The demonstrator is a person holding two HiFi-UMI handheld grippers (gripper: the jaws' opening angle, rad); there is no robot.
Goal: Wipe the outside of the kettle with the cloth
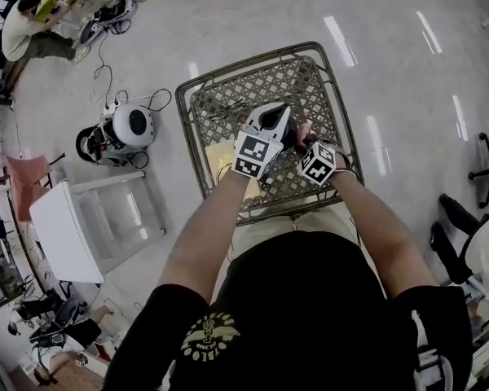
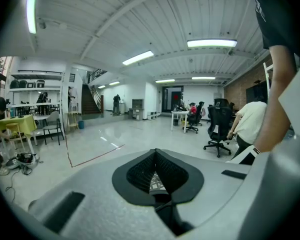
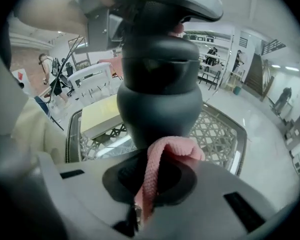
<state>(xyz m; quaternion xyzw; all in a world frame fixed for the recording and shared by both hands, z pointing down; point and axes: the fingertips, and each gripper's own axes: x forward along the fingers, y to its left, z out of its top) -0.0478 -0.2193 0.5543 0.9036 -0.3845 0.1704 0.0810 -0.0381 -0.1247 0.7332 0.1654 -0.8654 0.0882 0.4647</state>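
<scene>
The whole move turns on how the kettle (image 3: 157, 89) lies from the right gripper (image 3: 152, 179). It sits dead ahead of the jaws and close in, its long axis running straight up the right gripper view, with the rounded base nearest the jaws and the lid end farthest. The right jaws are pinched tight on the pink cloth (image 3: 162, 156). A fold of the cloth bulges out past the tips and seems to lie against the lowest part of the dark belly. The right gripper is therefore the one placed to wipe, and I judge the stroke has to travel along that long axis or curl round the belly, since only the base is covered so far. The left gripper (image 2: 155, 160) sits at the far, upper end. Its jaws are drawn almost together, with just a sliver of lattice showing through the gap. The right gripper view places it at the kettle's top, so I take it to be clamped there and steadying the kettle, though the contact itself is not plainly seen. The kettle is above the lattice tabletop (image 1: 228, 96), between the two grippers in the head view.
</scene>
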